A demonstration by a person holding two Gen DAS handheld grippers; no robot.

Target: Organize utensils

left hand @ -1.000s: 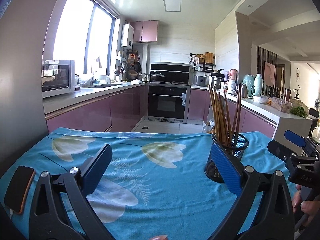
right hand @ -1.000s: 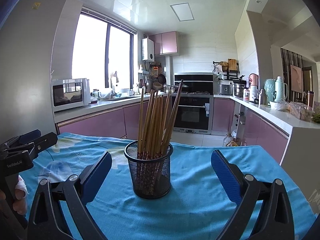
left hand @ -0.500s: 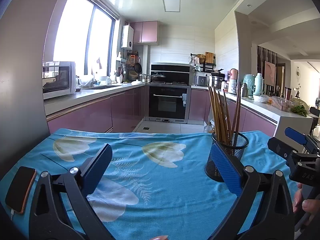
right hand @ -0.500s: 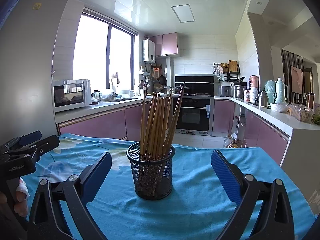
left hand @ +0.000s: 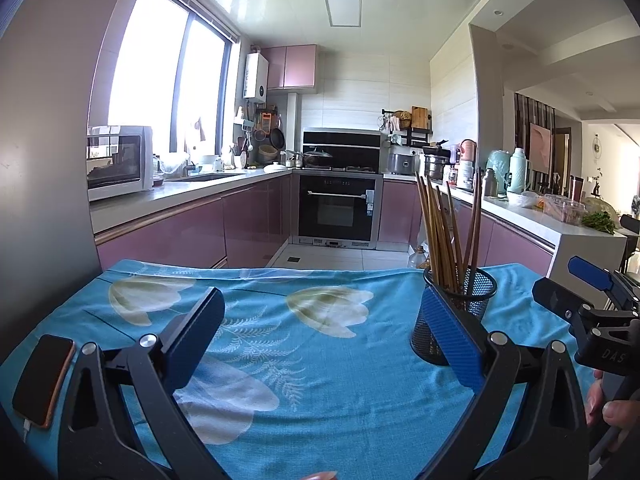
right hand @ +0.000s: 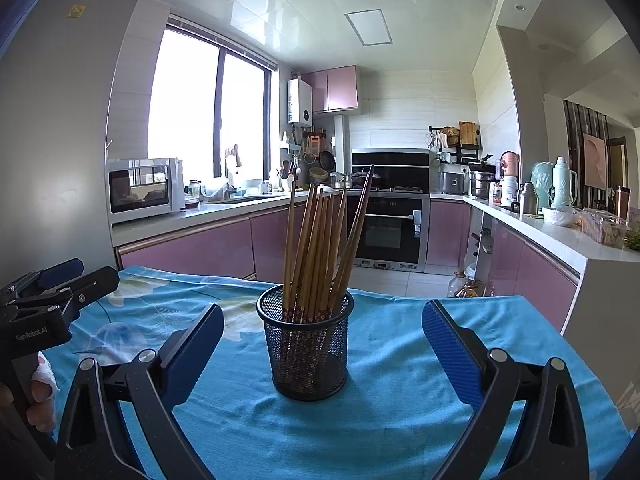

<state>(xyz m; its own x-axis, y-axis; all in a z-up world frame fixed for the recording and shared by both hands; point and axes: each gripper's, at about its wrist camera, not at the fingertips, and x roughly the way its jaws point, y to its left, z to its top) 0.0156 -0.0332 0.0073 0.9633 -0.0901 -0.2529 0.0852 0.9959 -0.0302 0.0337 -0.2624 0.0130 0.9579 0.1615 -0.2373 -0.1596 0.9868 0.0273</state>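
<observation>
A black mesh cup [right hand: 307, 344] stands upright on the blue flowered tablecloth [right hand: 392, 400], holding several brown chopsticks [right hand: 320, 240] that lean a little to the right. My right gripper [right hand: 322, 340] is open, with the cup just beyond its blue pads and centred between them. In the left wrist view the same cup [left hand: 468, 300] shows behind my right pad, and my left gripper [left hand: 326, 332] is open over bare cloth, holding nothing. The right gripper [left hand: 576, 292] appears at the right edge of the left wrist view, with the hand that holds it.
A phone with an orange case [left hand: 42, 380] lies on a cable at the table's near left corner. The table's far edge [left hand: 280, 270] drops off to the kitchen floor. Pink cabinets, an oven [left hand: 338, 208] and crowded counters stand well behind.
Both views have tilted slightly upward. The cup sits a touch lower and nearer between the right pads. Nothing was grasped or let go.
</observation>
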